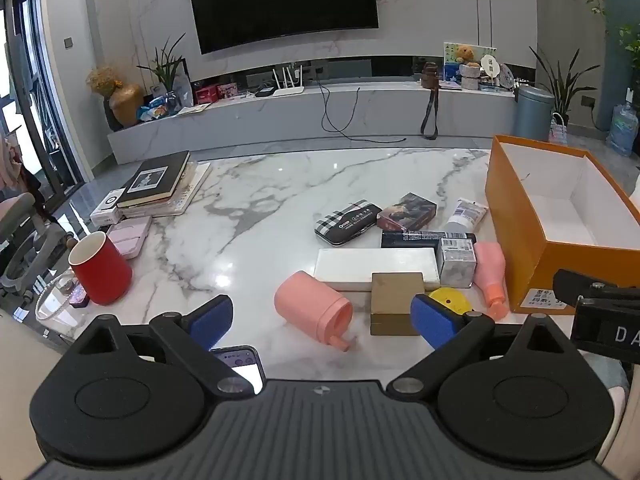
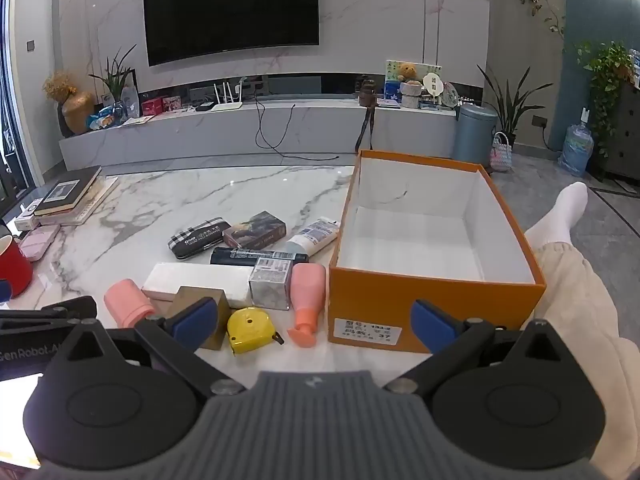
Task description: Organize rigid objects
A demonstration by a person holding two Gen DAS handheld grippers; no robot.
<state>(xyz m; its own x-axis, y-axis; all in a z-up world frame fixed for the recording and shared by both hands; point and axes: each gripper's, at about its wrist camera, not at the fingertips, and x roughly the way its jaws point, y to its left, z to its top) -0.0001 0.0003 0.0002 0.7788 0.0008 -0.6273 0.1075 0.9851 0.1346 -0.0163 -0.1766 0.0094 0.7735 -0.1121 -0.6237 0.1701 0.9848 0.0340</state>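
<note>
Rigid odds and ends lie clustered on the marble table [image 1: 280,184], ahead of both my grippers and just left of the orange shoebox [image 2: 400,312], which stands empty with its lid off. My left gripper [image 1: 322,318] has its jaws spread wide and holds nothing; the pink round bottle [image 1: 312,306] lies on its side straight ahead between the fingers, apart from both pads, with the brown cardboard box [image 1: 396,300] just to its right. My right gripper [image 2: 316,322] is likewise spread wide and empty; the yellow tape measure [image 2: 250,330] and the pink pump bottle [image 2: 306,300] sit ahead between its fingers, and the box's near wall fills the right of its view.

I judge this as the very start: nothing is in the box yet, and I'm choosing a first pick. Next I would lower the right gripper onto the tape measure or pump bottle, close squarely across its body, then lift it over the near wall. The round bottle may roll if nudged.
</note>
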